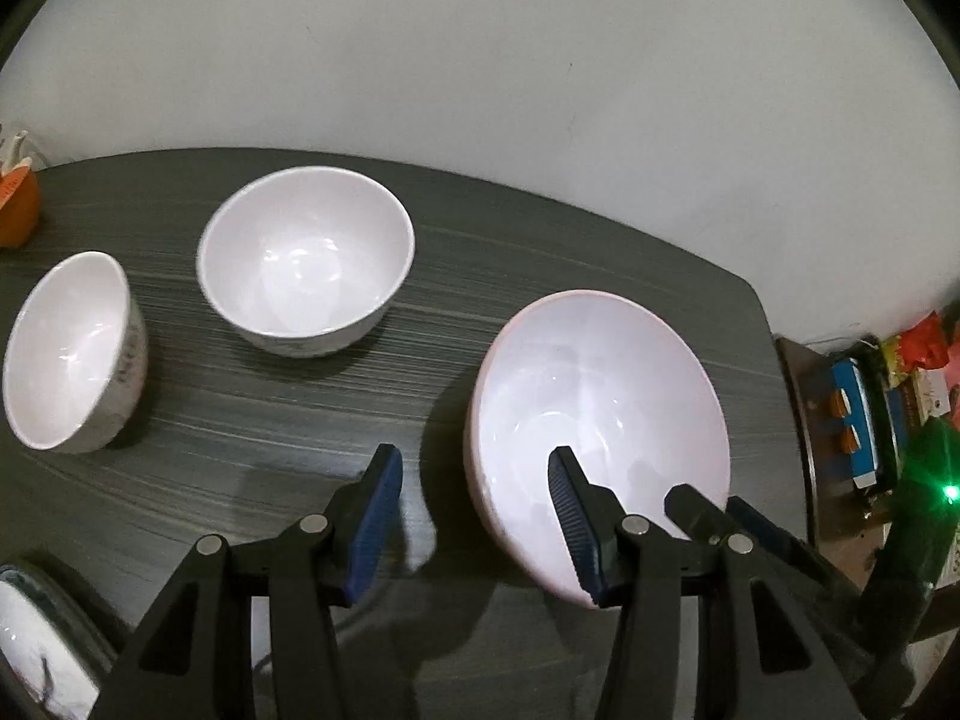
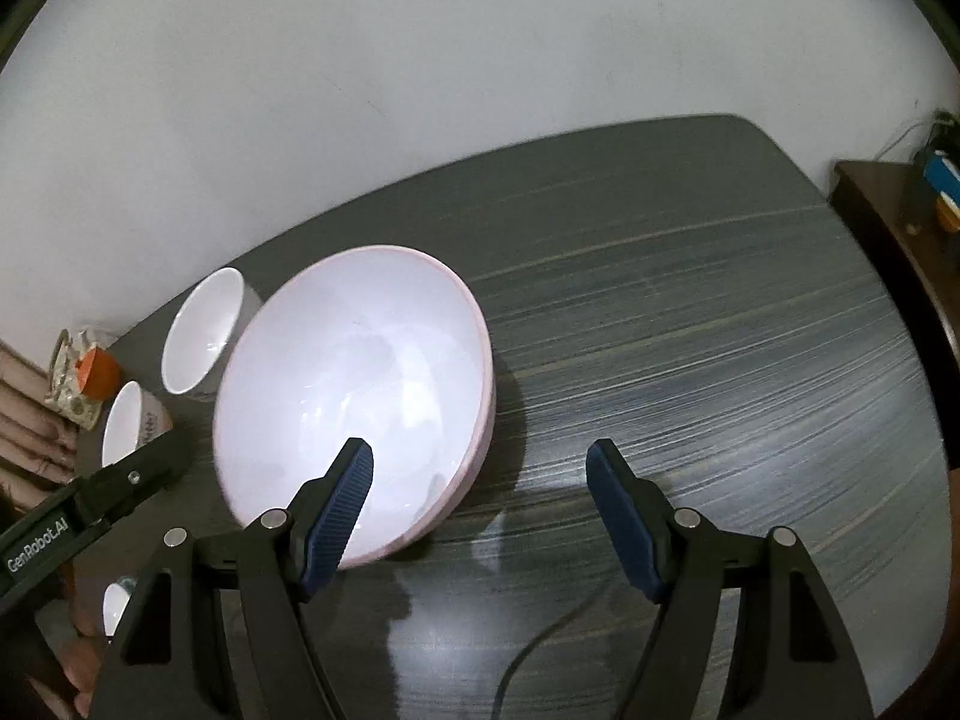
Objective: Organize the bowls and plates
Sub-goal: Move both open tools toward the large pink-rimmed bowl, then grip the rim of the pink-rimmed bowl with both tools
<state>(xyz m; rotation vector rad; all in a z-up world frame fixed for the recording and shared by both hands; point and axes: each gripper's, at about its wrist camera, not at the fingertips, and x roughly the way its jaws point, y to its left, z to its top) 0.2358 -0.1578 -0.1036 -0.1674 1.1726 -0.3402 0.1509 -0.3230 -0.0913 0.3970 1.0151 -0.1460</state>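
A large pink bowl (image 1: 600, 396) (image 2: 360, 372) sits on the dark wood-grain table (image 1: 270, 420) (image 2: 720, 330). My left gripper (image 1: 475, 453) is open and straddles the bowl's left rim, one blue pad over the inside and one over the table. On the opposite rim my right gripper (image 2: 480, 445) is open in the same way, with no pad pressing. Two white bowls (image 1: 306, 264) (image 1: 72, 354) stand to the left, also seen in the right wrist view (image 2: 204, 330) (image 2: 123, 420).
An orange container (image 1: 18, 204) (image 2: 99, 372) stands at the table's far left edge. Another white dish (image 1: 36, 630) lies near the front left corner. A brown side cabinet (image 1: 840, 420) (image 2: 888, 210) with clutter stands past the table's right end. A white wall runs behind.
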